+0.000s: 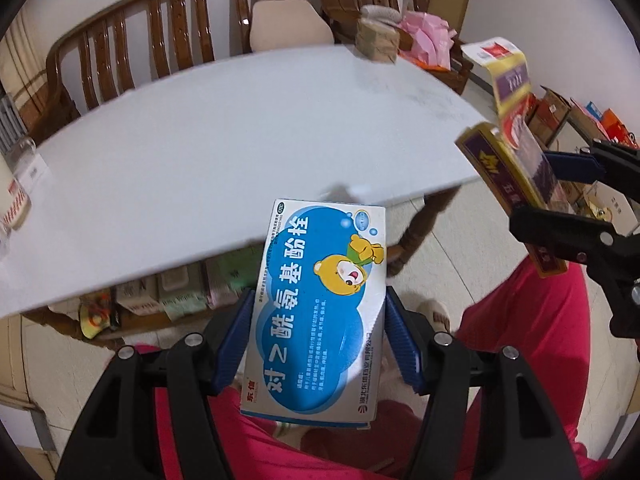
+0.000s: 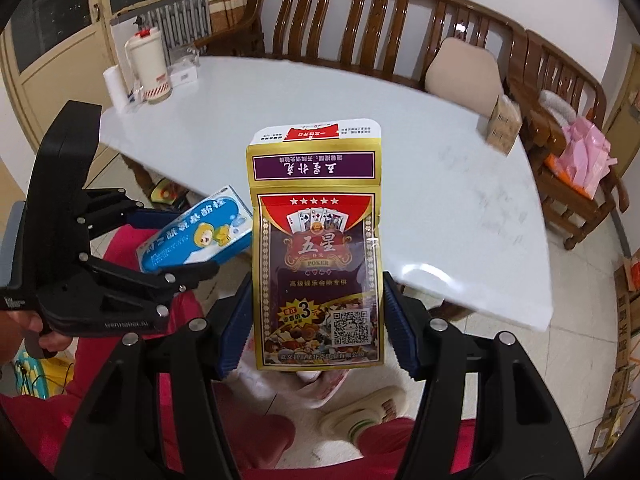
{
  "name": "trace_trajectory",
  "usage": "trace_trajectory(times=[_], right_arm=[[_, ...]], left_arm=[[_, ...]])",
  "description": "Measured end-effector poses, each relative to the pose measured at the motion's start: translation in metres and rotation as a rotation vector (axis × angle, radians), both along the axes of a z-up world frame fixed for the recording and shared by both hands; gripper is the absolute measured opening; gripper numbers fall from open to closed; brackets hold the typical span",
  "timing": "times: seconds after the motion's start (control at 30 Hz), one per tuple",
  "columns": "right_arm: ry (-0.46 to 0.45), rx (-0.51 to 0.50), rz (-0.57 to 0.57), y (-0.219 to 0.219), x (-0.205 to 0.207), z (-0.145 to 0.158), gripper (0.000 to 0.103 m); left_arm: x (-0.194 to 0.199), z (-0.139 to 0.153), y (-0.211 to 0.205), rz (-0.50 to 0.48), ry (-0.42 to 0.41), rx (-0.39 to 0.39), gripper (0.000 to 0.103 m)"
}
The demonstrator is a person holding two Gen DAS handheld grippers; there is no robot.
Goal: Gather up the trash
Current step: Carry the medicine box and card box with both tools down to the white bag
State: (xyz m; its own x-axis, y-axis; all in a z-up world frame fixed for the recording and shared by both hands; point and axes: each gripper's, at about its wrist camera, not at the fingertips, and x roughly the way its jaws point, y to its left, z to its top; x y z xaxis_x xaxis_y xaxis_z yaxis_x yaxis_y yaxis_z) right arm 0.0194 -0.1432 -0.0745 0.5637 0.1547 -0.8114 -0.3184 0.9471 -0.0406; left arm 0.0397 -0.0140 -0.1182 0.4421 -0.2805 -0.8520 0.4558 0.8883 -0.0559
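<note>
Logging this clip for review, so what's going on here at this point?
A person in pink trousers holds two trash items off the white table, one per claw. The left claw is shut on a blue-and-white medicine box; the right claw is shut on an opened gold playing-card box, flap up. No bin or bag is in sight. A kettle sits at the table's far corner.

A home living room: wooden bench point(image 2: 384, 12) behind a white table point(image 2: 320, 120), kettle point(image 2: 146, 64) upper left, cardboard boxes point(image 1: 560, 108) on the right.
</note>
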Motion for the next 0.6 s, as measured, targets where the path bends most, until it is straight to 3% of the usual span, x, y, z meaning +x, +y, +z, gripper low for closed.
trace_trajectory(times=[0.6], right_arm=[[0.191, 0.003, -0.043, 0.012, -0.015, -0.105, 0.059]], left_arm=[[-0.004, -0.110, 0.007, 0.058, 0.222, 0.002, 0.061]])
